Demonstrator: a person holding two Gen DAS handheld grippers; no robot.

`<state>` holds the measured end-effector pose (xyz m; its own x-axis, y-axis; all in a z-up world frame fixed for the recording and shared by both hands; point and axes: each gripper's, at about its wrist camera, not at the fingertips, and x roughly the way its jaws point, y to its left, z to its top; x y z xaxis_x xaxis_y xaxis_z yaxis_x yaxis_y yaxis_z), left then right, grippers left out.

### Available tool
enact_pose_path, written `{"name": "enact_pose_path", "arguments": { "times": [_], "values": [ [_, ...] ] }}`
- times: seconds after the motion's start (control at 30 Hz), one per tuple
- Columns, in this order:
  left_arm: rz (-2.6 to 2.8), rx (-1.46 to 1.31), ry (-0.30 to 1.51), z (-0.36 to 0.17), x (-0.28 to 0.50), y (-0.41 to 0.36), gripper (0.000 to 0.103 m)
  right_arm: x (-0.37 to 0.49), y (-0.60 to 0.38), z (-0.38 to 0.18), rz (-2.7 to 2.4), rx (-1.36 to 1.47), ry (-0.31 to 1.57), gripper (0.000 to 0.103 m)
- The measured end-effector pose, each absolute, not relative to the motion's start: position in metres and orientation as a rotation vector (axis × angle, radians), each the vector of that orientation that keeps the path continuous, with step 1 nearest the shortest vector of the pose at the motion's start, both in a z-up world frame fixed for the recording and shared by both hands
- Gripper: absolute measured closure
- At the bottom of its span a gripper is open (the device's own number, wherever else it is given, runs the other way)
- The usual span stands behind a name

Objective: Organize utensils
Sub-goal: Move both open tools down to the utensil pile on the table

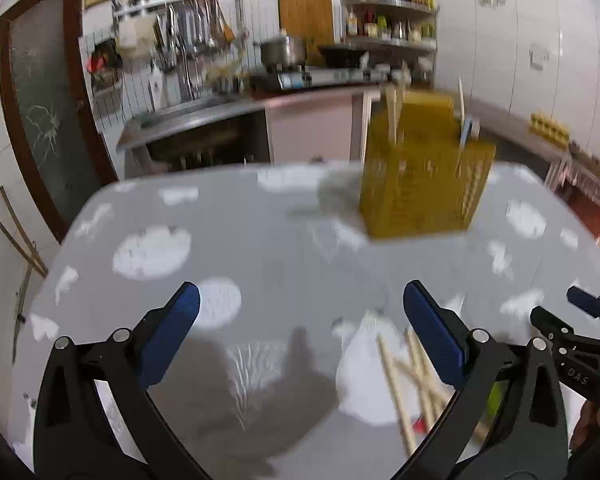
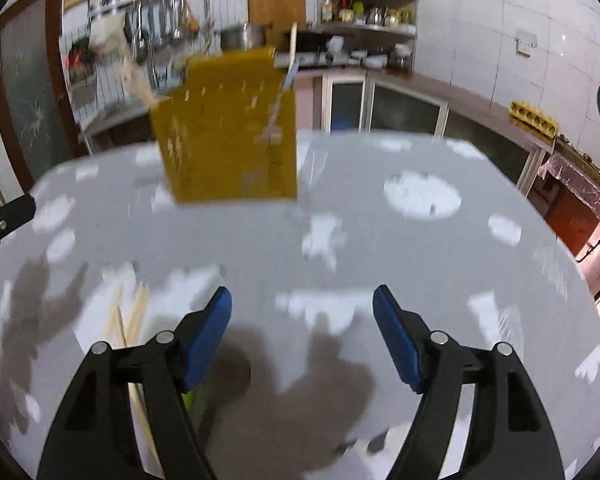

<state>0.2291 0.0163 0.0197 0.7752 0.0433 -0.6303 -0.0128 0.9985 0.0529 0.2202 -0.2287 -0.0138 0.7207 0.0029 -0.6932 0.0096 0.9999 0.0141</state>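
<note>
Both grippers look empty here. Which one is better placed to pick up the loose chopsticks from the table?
Probably the left gripper: its jaws stand open and the chopsticks lie just below its right finger. The right gripper, also open, has them off to its left side.

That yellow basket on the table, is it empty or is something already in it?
Not empty: the yellow basket stands upright with a few utensil handles poking above its rim.

Pale wooden chopsticks (image 1: 398, 390) lie on a smooth grey patterned cloth over the surface (image 1: 260, 248), near a perforated yellow plastic utensil holder (image 1: 420, 176).
</note>
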Motion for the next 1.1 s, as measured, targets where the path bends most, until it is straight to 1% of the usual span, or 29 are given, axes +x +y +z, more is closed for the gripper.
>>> {"name": "enact_pose_path", "arguments": {
  "times": [0.17, 0.47, 0.73, 0.87, 1.03, 1.07, 1.1],
  "values": [
    [0.04, 0.071, 0.744, -0.011, 0.222, 0.018, 0.005, 0.207, -0.221, -0.024, 0.004, 0.017, 0.803, 0.031],
    [0.013, 0.029, 0.818, -0.038, 0.219, 0.022, 0.005, 0.201, -0.208, -0.037, -0.016, -0.019, 0.872, 0.031],
    [0.072, 0.015, 0.841, -0.039, 0.223, 0.032, 0.005, 0.203, -0.195, -0.034, -0.006, -0.032, 0.901, 0.031],
    [0.076, -0.004, 0.874, -0.042, 0.224, 0.033, 0.005, 0.209, -0.196, -0.04, -0.016, 0.009, 0.932, 0.031],
    [0.078, -0.031, 0.905, -0.048, 0.227, 0.034, 0.005, 0.21, -0.191, -0.04, -0.036, -0.001, 0.925, 0.032],
    [0.076, -0.035, 0.91, -0.05, 0.227, 0.033, 0.005, 0.212, -0.191, -0.04, -0.034, 0.006, 0.925, 0.034],
    [0.072, -0.035, 0.917, -0.051, 0.227, 0.032, 0.005, 0.213, -0.192, -0.04, -0.029, 0.013, 0.926, 0.043]
  ]
}}
